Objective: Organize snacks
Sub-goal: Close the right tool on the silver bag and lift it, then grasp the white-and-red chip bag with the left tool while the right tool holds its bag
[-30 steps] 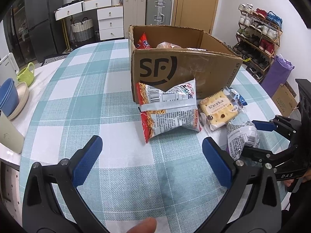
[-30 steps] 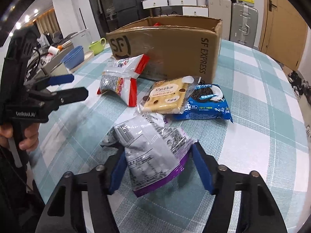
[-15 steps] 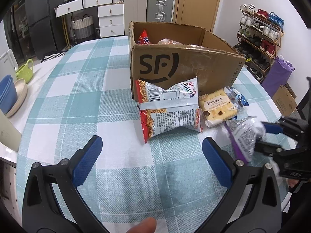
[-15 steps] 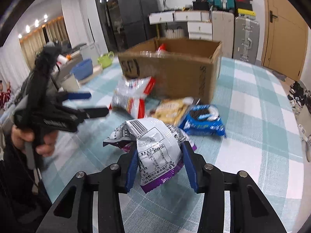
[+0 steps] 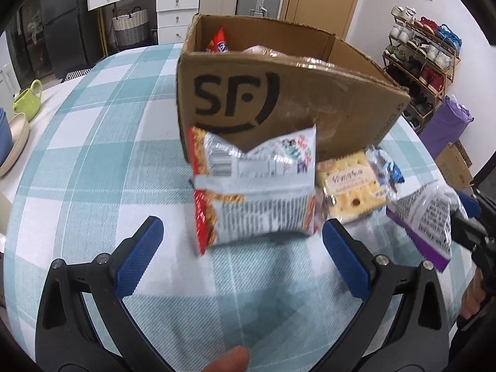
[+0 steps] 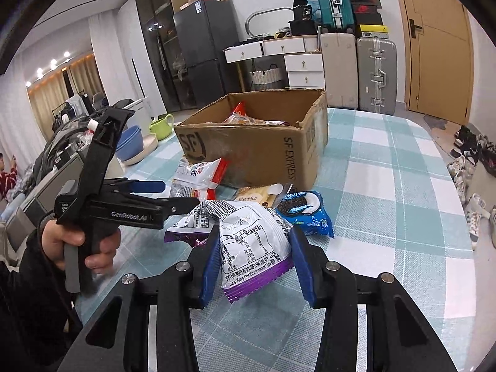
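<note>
Left wrist view: the left gripper point(image 5: 238, 241) gapes wide, empty, facing the soft red-and-silver foil noodle packet point(image 5: 252, 189) leaning against the brown cardboard box point(image 5: 279, 99). Rightward, the right gripper point(image 6: 252, 257) pinches the light, crinkly purple-and-white snack bag point(image 6: 248, 241) mid-body above the worktop point(image 6: 387, 186).
</note>
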A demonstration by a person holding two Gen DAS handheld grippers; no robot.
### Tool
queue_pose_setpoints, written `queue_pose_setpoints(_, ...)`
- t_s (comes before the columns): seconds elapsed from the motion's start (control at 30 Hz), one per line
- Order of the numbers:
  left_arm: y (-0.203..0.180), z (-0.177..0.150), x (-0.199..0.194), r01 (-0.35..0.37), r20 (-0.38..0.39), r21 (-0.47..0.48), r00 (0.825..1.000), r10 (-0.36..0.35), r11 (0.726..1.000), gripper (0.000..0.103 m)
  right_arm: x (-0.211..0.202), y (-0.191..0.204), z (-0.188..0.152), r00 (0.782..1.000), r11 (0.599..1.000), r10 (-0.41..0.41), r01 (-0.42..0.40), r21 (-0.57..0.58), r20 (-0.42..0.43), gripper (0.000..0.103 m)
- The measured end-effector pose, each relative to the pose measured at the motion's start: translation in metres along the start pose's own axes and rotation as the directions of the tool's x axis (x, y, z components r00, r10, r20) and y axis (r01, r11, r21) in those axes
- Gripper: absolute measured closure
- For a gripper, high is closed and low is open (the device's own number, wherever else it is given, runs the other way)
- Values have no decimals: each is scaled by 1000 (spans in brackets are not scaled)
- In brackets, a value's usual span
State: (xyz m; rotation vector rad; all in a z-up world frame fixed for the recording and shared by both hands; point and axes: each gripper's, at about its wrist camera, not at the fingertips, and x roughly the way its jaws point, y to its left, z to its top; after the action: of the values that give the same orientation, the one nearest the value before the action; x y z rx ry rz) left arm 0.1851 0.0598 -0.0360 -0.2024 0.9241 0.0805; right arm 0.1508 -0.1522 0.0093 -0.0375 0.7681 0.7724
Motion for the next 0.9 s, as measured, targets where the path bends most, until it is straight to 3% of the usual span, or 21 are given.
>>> queue_pose_setpoints(0.27,-5,20,19,-5,4,-7,1000,5,1000,2,-2,-3,-2,1000,1000,3,-3,10,8,59)
queue_pose_setpoints(0.37,-5,23,22,12,-4,5,1000,-12,1000,30,-4,-2,-1,1000,1000,5,-6,11,16,59)
queue_pose_setpoints(0.47,-3,22,19,34,11,4,999,-34,999,35,-6,-1,0,1000,1000,4,-4,11,26,59)
queue_pose_setpoints(0.9,0,3,-22,29,96,50,995,-34,998,36,-15,3,7,995,999,-19,16,33,103,59)
